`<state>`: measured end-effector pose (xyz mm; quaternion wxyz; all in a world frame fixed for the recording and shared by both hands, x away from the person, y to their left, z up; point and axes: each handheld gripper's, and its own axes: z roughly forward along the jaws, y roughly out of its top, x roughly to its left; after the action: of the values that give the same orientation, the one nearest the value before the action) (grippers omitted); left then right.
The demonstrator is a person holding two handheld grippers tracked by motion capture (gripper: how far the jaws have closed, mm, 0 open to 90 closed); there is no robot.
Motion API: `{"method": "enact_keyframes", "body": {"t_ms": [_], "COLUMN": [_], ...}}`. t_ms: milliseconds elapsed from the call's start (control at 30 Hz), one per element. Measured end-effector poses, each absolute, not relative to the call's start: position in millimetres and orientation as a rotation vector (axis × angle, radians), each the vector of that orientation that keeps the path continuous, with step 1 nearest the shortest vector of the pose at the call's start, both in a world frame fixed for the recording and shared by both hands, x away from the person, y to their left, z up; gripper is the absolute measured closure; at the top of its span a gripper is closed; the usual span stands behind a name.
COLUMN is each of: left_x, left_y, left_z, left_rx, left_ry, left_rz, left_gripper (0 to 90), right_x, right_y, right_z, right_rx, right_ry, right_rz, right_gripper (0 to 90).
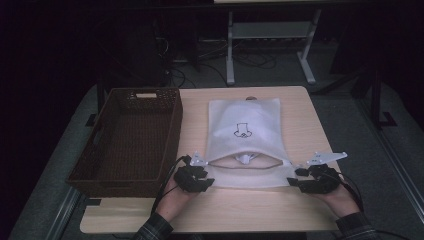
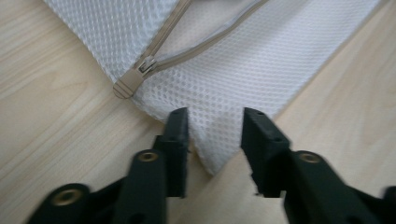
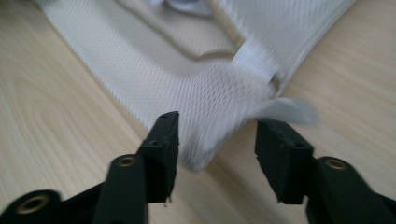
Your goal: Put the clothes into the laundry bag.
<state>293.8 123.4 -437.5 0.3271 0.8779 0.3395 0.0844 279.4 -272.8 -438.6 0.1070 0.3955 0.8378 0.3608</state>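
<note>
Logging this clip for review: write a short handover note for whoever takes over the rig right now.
Left tongs: open, a near corner of the white mesh bag between the jaws, not pinched.
Right tongs: open astride the other near corner.
Bag lies flat on the table, zipper open, something white inside. Wicker basket stands left of it.
Done: bag released.
Left: probably closing the zipper or moving the bag to the basket.

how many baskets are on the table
1. The brown wicker basket sits on the table's left side, beside the white mesh bag. No other basket can be seen; the dark surroundings may hide more off the table.
</note>
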Motion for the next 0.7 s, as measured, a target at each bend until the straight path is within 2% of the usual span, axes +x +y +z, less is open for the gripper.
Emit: {"method": "enact_keyframes", "body": {"t_ms": [167, 200, 367, 700], "left_x": [291, 292, 296, 312], "left_y": [122, 120, 116, 99], "left_z": [-426, -423, -418, -413], "left_rx": [2.26, 2.243, 2.224, 2.203], "left_ry": [0.862, 0.843, 0.808, 0.758], "left_rz": [0.235, 0.242, 0.259, 0.298], "left_gripper": [51.0, 50.7, 50.7, 51.4], "right_x": [280, 281, 285, 298], "right_y": [-276, -275, -262, -234], "right_z": [-432, -429, -421, -414], "right_rx": [1.154, 1.119, 1.022, 0.898], "right_ry": [2.427, 2.425, 2.435, 2.433], "right_rz": [1.13, 1.161, 1.207, 1.221], "right_gripper": [44.4, 48.2, 54.3, 58.6]}}
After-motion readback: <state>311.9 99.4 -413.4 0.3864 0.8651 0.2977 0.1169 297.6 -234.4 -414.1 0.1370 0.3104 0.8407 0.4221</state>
